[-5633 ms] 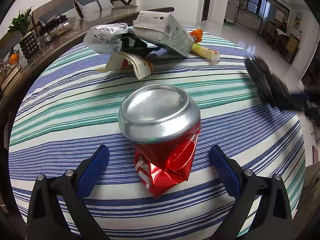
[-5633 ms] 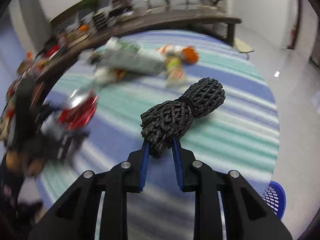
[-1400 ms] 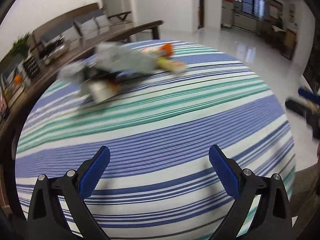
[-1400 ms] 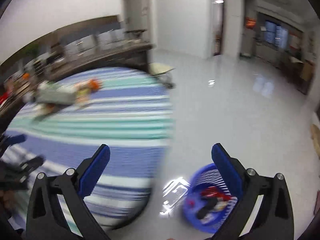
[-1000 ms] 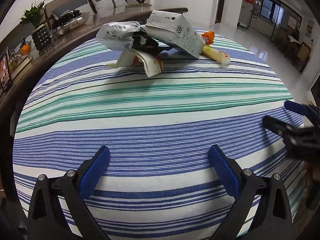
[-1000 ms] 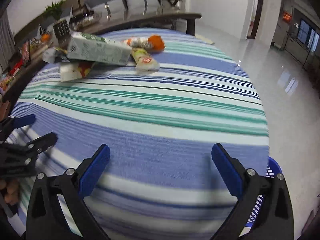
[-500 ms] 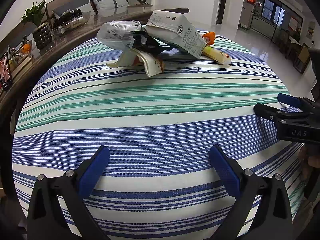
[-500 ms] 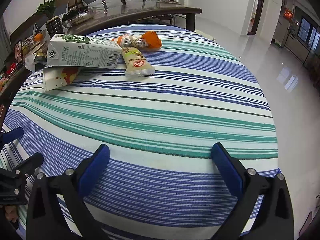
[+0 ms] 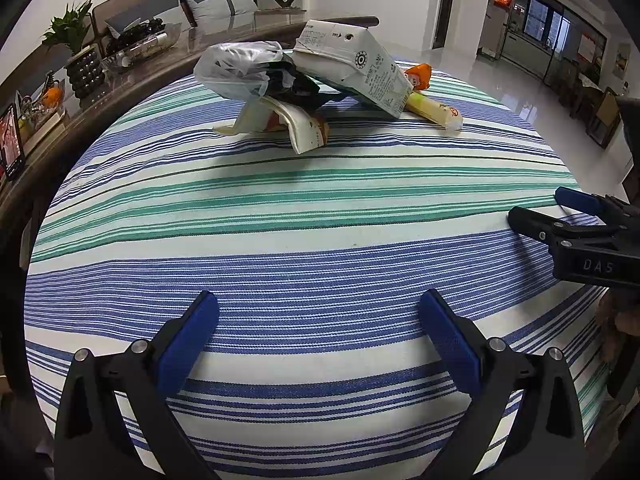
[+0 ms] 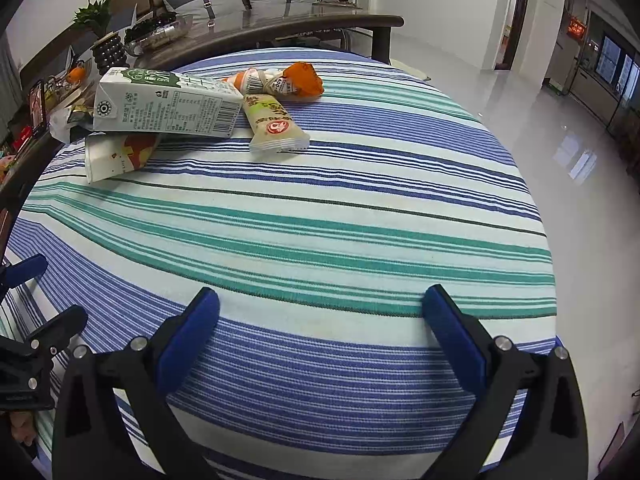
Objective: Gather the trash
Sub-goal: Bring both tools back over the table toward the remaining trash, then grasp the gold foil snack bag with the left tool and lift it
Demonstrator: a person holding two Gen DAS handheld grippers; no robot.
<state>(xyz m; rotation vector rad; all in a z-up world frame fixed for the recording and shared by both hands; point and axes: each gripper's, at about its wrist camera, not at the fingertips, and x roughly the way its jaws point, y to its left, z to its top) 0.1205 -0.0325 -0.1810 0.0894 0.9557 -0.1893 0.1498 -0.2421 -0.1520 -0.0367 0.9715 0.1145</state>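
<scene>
A pile of trash lies at the far side of the round striped table [image 9: 320, 220]: a white milk carton [image 9: 356, 66] [image 10: 164, 108], a clear plastic bag [image 9: 240, 68], a flattened paper cup [image 9: 304, 130] [image 10: 116, 156], a cream snack wrapper [image 9: 434, 110] [image 10: 274, 124] and an orange wrapper [image 10: 296, 80]. My left gripper [image 9: 320, 336] is open and empty over the near table edge. My right gripper [image 10: 324, 332] is open and empty, also near the edge; it shows in the left wrist view [image 9: 556, 216] at the right.
A dark wooden sideboard [image 10: 280, 28] with a plant, a fruit bowl and small items runs behind the table. Glossy tiled floor [image 10: 560, 120] lies to the right. The near half of the tablecloth holds nothing.
The red can and the black net bundle are gone from the table and grippers. Both grippers are now open and back over the table, facing the trash pile, and have edged slightly closer.
</scene>
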